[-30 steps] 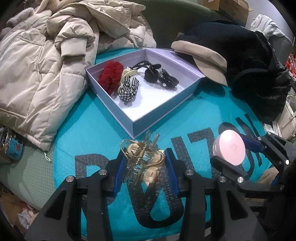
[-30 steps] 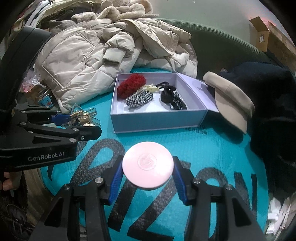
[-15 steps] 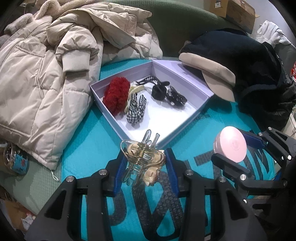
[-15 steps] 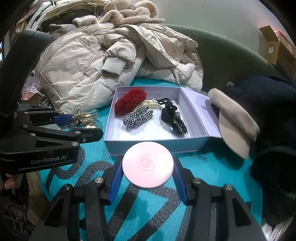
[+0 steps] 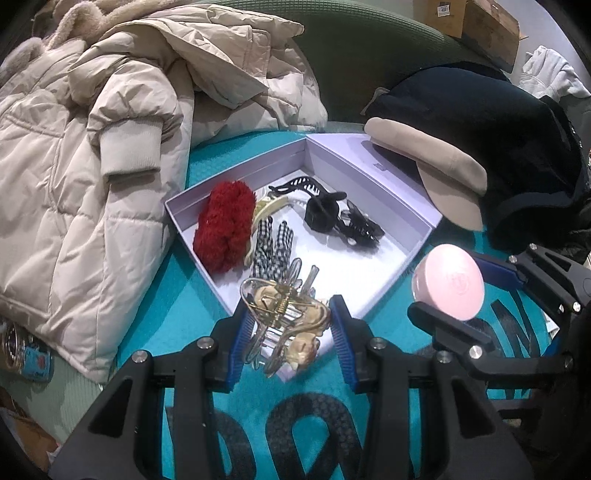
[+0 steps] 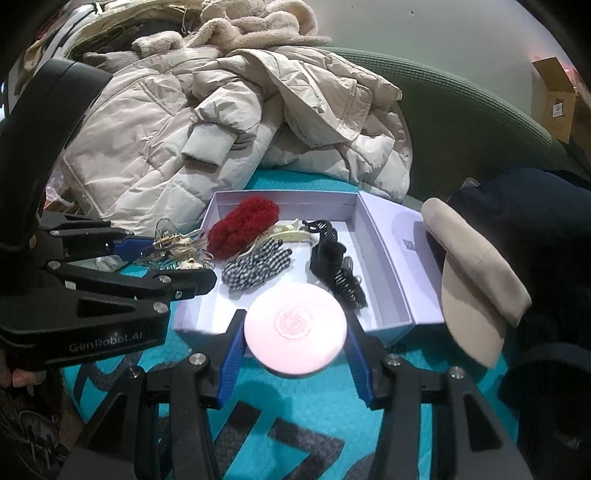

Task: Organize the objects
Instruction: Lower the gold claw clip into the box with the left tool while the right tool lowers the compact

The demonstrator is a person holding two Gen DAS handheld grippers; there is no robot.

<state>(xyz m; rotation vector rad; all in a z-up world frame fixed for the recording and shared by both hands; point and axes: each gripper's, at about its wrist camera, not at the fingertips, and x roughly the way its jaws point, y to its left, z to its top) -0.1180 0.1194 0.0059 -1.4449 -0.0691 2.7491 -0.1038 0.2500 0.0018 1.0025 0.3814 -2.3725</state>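
Left gripper point(image 5: 290, 325): closed on a clear and gold hair claw point(image 5: 284, 314), blue pads pressing it from both sides; it hangs over the near corner of the box.
Right gripper point(image 6: 295, 332): clamped on a round pink compact point(image 6: 295, 329), held flat side up between its blue pads, at the near wall of the box.
Both grippers together: side by side, left one on the left of the right wrist view point(image 6: 177, 269), right one at the right of the left wrist view point(image 5: 476, 291), each short of the box floor.
Lavender box point(image 5: 369, 273): open, lid folded out to the right, lying on a teal mat point(image 5: 177, 325) with big dark letters.
Red fuzzy scrunchie point(image 5: 224, 232): inside the box, against the left wall.
Checked scrunchie point(image 5: 273, 251): inside, just beside the red one, touching a cream clip point(image 5: 267, 208).
Black hair clips point(image 5: 332, 218): inside, toward the right wall, a small cluster; how many, I cannot tell.
Beige cap point(image 5: 436, 173): overlapping the lid's far edge, resting on dark clothing point(image 5: 498, 133).
Cream puffer jacket point(image 5: 92, 166): heaped left of the box, its cuff near the box's far-left corner.
Green seat back point(image 6: 461, 122): behind the jacket and box.
Cardboard cartons point(image 5: 476, 26): far right, behind the seat.
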